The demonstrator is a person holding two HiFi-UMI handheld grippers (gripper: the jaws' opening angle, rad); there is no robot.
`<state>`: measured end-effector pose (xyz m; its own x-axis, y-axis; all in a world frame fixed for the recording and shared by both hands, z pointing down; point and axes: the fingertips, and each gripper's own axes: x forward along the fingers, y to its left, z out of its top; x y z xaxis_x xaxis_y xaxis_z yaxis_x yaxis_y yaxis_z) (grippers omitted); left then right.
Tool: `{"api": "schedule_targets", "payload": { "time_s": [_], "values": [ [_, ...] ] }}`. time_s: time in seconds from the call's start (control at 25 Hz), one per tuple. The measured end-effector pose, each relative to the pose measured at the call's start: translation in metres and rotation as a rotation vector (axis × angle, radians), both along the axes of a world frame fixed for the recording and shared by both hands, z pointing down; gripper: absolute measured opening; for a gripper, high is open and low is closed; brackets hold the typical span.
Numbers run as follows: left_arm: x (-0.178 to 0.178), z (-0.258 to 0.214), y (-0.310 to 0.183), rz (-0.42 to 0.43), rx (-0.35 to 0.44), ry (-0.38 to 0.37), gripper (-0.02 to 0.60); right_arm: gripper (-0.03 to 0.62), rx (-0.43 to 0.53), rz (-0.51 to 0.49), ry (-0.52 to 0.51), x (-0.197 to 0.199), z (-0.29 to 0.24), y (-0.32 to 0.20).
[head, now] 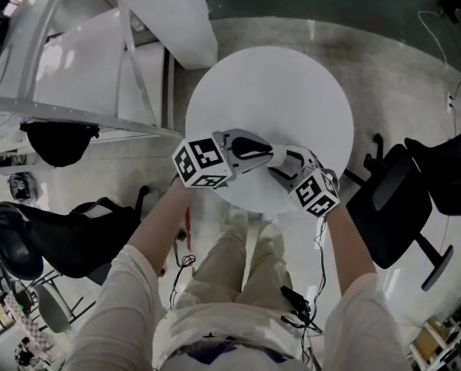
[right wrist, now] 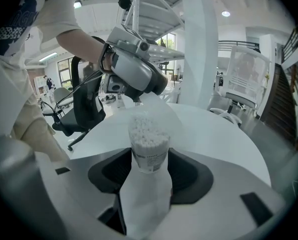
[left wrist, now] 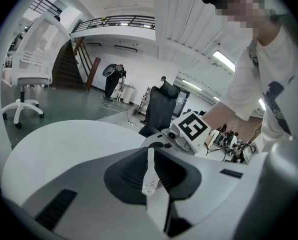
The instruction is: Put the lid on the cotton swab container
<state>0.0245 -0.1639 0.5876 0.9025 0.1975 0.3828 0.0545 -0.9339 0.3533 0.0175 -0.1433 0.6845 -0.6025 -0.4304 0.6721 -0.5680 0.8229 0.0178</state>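
My right gripper (right wrist: 148, 156) is shut on a clear cotton swab container (right wrist: 148, 143); its top is open and the white swab heads show. It stands upright over the near edge of the round white table (head: 292, 91). My left gripper (left wrist: 149, 159) holds a thin pale lid (left wrist: 150, 176), seen edge-on between its nearly closed pads. In the right gripper view the left gripper (right wrist: 139, 96) hangs just beyond and above the container, with the lid (right wrist: 156, 103) faint below its tips. In the head view both grippers, left (head: 262, 151) and right (head: 283, 170), meet tip to tip.
A black office chair (head: 400, 199) stands right of the table and another (head: 76, 238) to the left. A white stair frame (head: 99, 52) rises at the upper left. Cables (head: 299, 300) hang by the person's legs.
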Motion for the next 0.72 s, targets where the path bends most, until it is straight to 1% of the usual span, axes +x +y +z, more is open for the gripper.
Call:
{"api": "schedule_targets", "payload": {
  "time_s": [0.24,0.36,0.4,0.52,0.72],
  "values": [
    [-0.003,0.004,0.009,0.009,-0.018,-0.01,0.032,0.238,0.001,-0.001,0.003,0.0,-0.002,0.0],
    [-0.004,0.01,0.015,0.022,-0.015,-0.032,0.023,0.238,0.001,-0.004,0.005,0.0,-0.002,0.0],
    [-0.005,0.013,0.017,0.026,-0.009,-0.043,0.0,0.236,0.0,-0.005,0.006,0.0,-0.001,0.0],
    [-0.007,0.021,0.021,0.041,-0.006,-0.065,0.0,0.235,0.001,-0.004,0.003,0.0,0.0,0.001],
    [-0.008,0.024,0.022,0.034,-0.021,-0.061,0.0,0.235,0.006,-0.002,-0.004,-0.001,-0.001,0.0]
  ]
}}
